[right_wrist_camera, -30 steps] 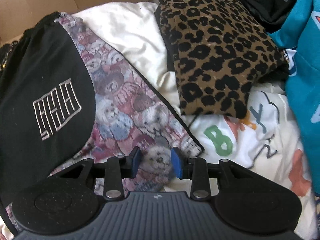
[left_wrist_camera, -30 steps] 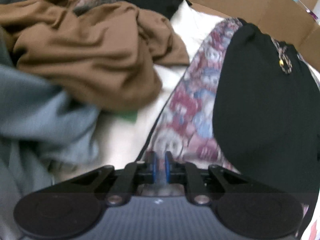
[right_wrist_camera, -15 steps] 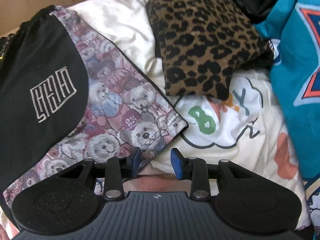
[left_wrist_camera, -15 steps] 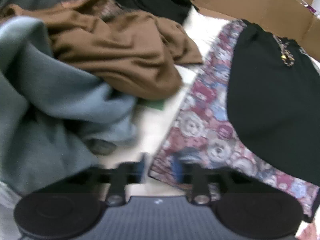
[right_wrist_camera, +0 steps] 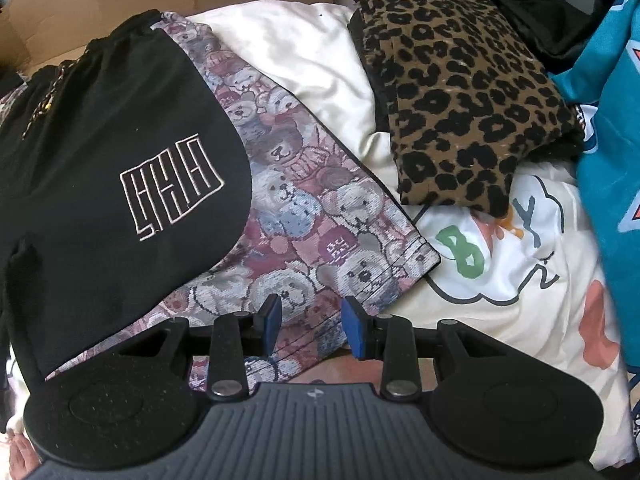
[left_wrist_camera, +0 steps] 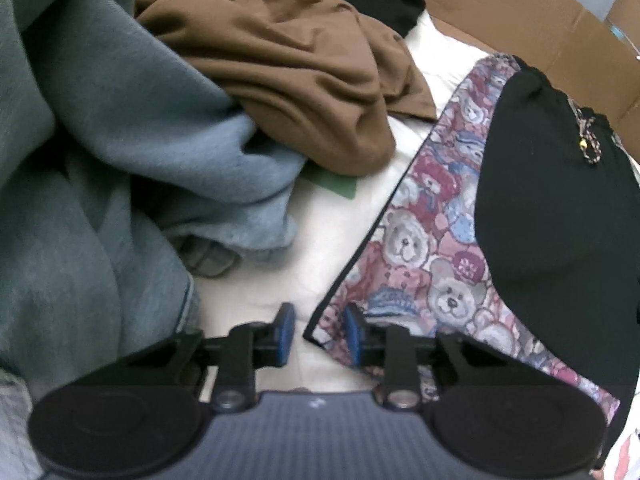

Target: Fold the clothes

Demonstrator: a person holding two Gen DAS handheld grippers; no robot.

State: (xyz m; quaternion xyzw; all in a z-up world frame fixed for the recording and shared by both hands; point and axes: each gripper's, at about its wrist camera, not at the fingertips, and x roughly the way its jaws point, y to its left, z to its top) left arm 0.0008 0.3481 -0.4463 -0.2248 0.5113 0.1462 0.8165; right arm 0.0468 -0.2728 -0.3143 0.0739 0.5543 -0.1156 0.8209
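Left side: crumpled grey-blue fleece garment (left_wrist_camera: 120, 168) at 9 o'clock, rumpled brown jersey garment (left_wrist_camera: 296, 72) at 12.
Left gripper (left_wrist_camera: 316, 334): fingers part open and just been closing; the near left corner of the teddy-bear print woven garment (left_wrist_camera: 420, 248) lies between them, unpinched.
Garment axis: runs from 6 towards 1 o'clock, black embroidered shorts (right_wrist_camera: 104, 168) on top.
Right gripper (right_wrist_camera: 310, 326): fingers part open over the bear print's near hem, gripping nothing.
Key relation: both corners sit at the fingertips; left hand nearer its corner.
Far right: folded leopard-print cloth (right_wrist_camera: 464, 96) at 1 o'clock.

black garment (right_wrist_camera: 100, 168): angular outline logo | sheet (right_wrist_camera: 500, 264): "b", "y"
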